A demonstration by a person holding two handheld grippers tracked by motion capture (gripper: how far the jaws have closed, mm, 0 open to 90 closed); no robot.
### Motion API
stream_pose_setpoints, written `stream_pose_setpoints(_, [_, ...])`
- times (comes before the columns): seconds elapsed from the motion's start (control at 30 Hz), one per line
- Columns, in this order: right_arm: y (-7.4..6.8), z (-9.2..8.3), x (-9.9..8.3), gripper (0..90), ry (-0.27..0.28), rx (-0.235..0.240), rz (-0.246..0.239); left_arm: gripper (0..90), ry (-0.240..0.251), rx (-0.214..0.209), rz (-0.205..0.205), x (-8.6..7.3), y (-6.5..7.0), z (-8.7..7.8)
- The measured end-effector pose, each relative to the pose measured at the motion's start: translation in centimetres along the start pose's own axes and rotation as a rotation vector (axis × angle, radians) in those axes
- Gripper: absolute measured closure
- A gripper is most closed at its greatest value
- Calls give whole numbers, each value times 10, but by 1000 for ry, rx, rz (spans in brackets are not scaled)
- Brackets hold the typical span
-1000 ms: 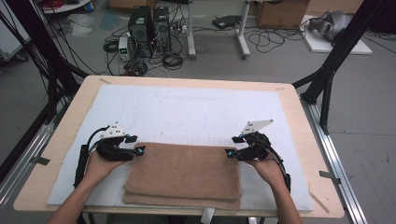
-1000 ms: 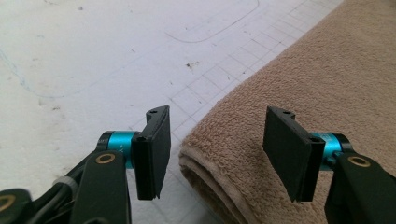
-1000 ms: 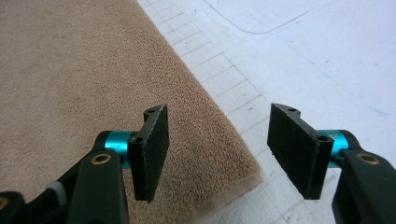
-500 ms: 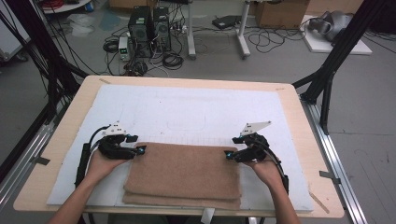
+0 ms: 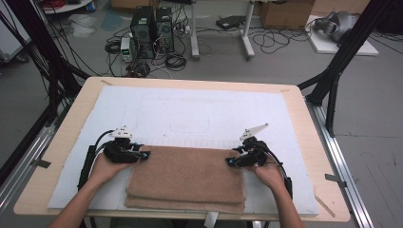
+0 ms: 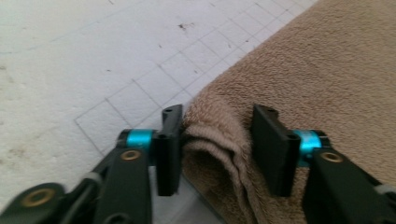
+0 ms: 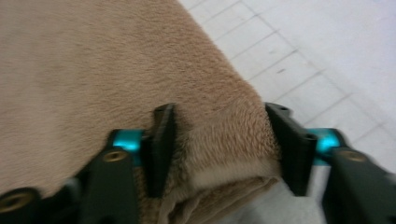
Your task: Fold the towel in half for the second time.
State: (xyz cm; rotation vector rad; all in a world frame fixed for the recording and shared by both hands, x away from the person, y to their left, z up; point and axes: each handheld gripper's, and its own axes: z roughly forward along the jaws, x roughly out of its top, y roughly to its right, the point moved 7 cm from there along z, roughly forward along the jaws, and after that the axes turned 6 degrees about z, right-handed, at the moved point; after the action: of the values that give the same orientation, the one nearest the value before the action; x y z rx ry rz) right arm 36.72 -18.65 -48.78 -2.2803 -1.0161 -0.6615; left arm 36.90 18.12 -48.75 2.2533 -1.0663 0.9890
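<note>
From the high view, one folded brown towel (image 5: pixel 186 178) lies at the table's (image 5: pixel 304 118) near edge on a white gridded mat (image 5: pixel 190 114), with two forearms reaching in low, left tongs (image 5: pixel 142 155) and right tongs (image 5: pixel 231 162) at its far corners. The left gripper view shows the left tongs (image 6: pixel 217 144), which have just been closing, pinching a bunched towel corner (image 6: pixel 219 158). The right gripper view shows the right tongs (image 7: pixel 219 144), likewise closing, pinching the layered corner (image 7: pixel 224 140).

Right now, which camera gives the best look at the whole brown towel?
The high view: it shows the folded brown towel entire, both far corners at the grippers. The left gripper view and right gripper view each show just one bunched corner between that gripper's fingers.
</note>
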Motion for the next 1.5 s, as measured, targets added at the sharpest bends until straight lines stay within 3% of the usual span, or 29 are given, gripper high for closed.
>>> stream_pose_setpoints(0.1, [-4,-4,1,732,3,16,-28,731,0,13,37,2,3,-3])
stream_pose_setpoints(0.2, [-8,-7,5,755,-1,-17,-72,776,20,51,52,7,5,-7])
stream_pose_setpoints(0.3, [-8,-15,14,758,42,-35,-67,783,67,94,46,15,1,-12])
stream_pose_setpoints(0.47, [2,-21,39,758,86,-91,-76,784,129,187,16,35,-15,-13])
stream_pose_setpoints(0.63, [23,-22,67,757,96,-124,-35,784,147,203,-23,57,-37,-12])
stream_pose_setpoints(0.8, [38,-28,94,757,112,-187,-60,785,175,235,-31,86,-59,-10])
stream_pose_setpoints(0.87, [47,-30,106,752,135,-205,-48,782,181,254,-43,98,-71,-9])
stream_pose_setpoints(0.9, [52,-30,112,726,143,-213,-55,767,182,268,-56,103,-77,-7])
stream_pose_setpoints(0.97, [62,-26,120,595,147,-250,-46,641,180,309,-79,106,-86,-5])
stream_pose_setpoints(1.03, [69,-23,121,545,155,-246,-11,556,184,304,-116,104,-91,-6])
stream_pose_setpoints(1.07, [70,-22,120,505,155,-242,8,521,168,300,-112,101,-92,-7])
stream_pose_setpoints(1.13, [69,-22,116,472,145,-222,23,501,166,289,-109,96,-90,-10])
stream_pose_setpoints(1.2, [65,-24,112,450,139,-230,3,492,171,272,-101,91,-86,-12])
stream_pose_setpoints(1.27, [60,-27,107,428,156,-221,4,495,164,261,-75,85,-78,-14])
stream_pose_setpoints(1.33, [54,-31,101,421,158,-220,-9,500,134,222,-57,79,-67,-14])
stream_pose_setpoints(1.4, [48,-34,95,426,169,-210,-14,528,133,226,-7,73,-56,-16])
stream_pose_setpoints(1.5, [37,-38,85,432,177,-208,-19,540,115,210,18,62,-42,-16])
